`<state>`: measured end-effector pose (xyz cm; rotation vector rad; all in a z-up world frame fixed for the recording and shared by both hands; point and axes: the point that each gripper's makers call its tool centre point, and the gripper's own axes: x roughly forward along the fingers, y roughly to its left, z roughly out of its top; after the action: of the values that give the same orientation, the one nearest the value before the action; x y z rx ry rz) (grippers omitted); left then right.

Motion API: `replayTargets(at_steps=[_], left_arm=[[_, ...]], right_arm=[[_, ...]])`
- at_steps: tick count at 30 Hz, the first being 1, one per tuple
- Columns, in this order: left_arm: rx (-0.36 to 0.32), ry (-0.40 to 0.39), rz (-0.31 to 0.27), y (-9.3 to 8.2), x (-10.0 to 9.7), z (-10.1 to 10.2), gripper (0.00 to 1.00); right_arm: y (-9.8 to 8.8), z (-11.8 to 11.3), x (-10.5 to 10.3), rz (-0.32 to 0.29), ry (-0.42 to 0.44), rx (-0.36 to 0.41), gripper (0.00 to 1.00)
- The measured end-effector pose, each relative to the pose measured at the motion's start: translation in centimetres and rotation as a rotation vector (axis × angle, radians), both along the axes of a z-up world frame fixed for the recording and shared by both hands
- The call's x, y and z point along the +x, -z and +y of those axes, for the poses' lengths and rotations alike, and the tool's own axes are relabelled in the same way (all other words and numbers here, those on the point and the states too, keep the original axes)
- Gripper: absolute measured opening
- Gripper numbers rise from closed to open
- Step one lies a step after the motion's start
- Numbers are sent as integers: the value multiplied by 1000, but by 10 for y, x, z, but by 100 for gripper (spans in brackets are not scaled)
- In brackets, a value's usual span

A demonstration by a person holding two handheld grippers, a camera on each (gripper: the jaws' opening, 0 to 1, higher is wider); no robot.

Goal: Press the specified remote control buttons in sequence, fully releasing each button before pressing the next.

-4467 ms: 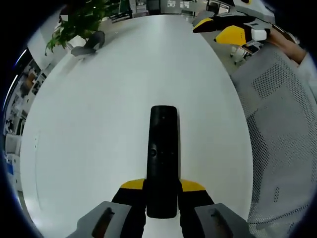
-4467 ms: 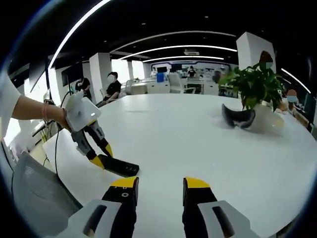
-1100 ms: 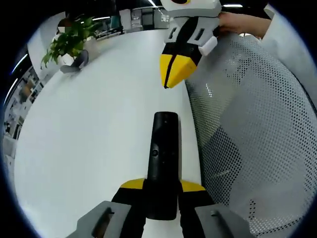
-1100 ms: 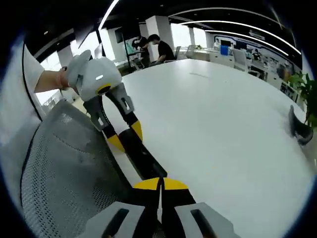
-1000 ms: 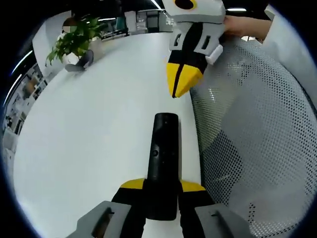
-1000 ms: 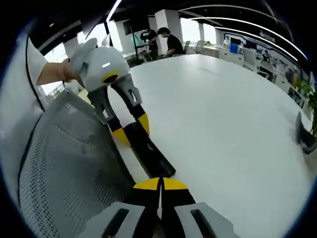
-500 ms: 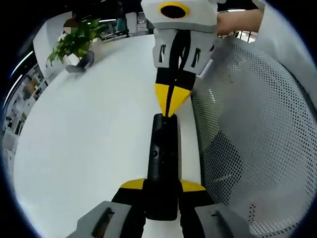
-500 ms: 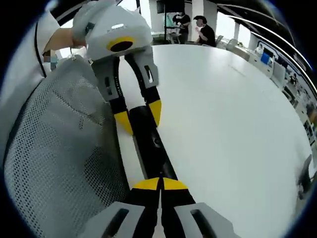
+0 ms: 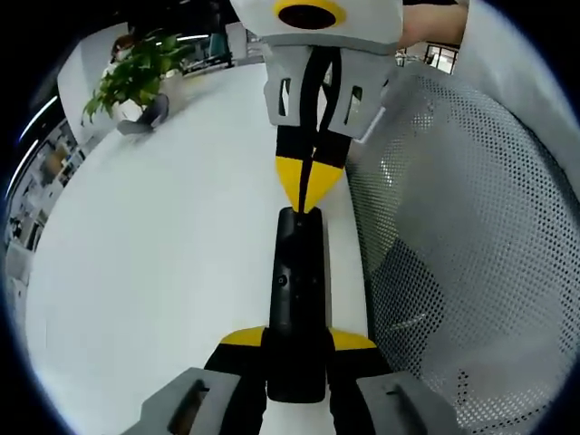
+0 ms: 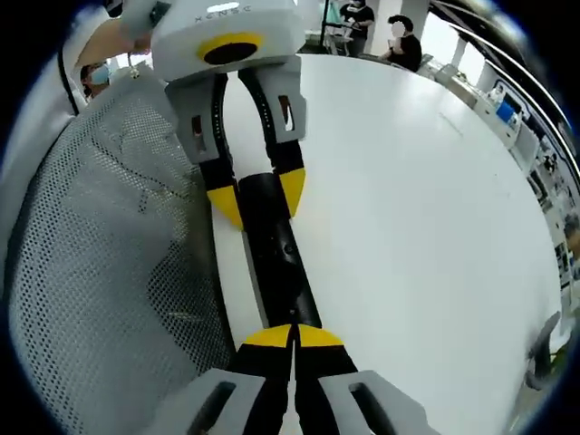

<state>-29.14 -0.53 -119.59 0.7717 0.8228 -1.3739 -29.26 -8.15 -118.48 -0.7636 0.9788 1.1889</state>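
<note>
Slim black plastic remote control [image 9: 296, 281] lies along white table [image 9: 163, 236] edge by mesh chair, left gripper [image 9: 296, 349] clamped on its near end. Right gripper [image 10: 292, 343], jaws closed & empty, tip at far end: press straight down w/ tip, lift fully off.

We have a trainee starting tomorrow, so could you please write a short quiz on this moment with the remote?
1. True or false: the left gripper is shut on the remote.
2. The right gripper meets the remote at: A) its far tip, jaws together; B) its middle, jaws wide apart; C) nowhere.
3. Fill in: beside the table, on the side nearer the person, stands a mesh ____.

Key: 1 true; 2 A; 3 chair.
</note>
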Motion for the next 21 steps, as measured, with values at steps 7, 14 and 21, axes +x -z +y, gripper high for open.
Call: replayTargets(at_steps=[7, 14, 21], left_arm=[[-11, 20, -1, 0, 0, 0, 24], [2, 24, -1, 0, 0, -1, 24], [5, 23, 3, 0, 0, -1, 24]], right_arm=[[3, 1, 1, 61, -25, -172, 0], [1, 2, 4, 74, 61, -40, 0], [-3, 2, 2, 10, 139, 195, 0]])
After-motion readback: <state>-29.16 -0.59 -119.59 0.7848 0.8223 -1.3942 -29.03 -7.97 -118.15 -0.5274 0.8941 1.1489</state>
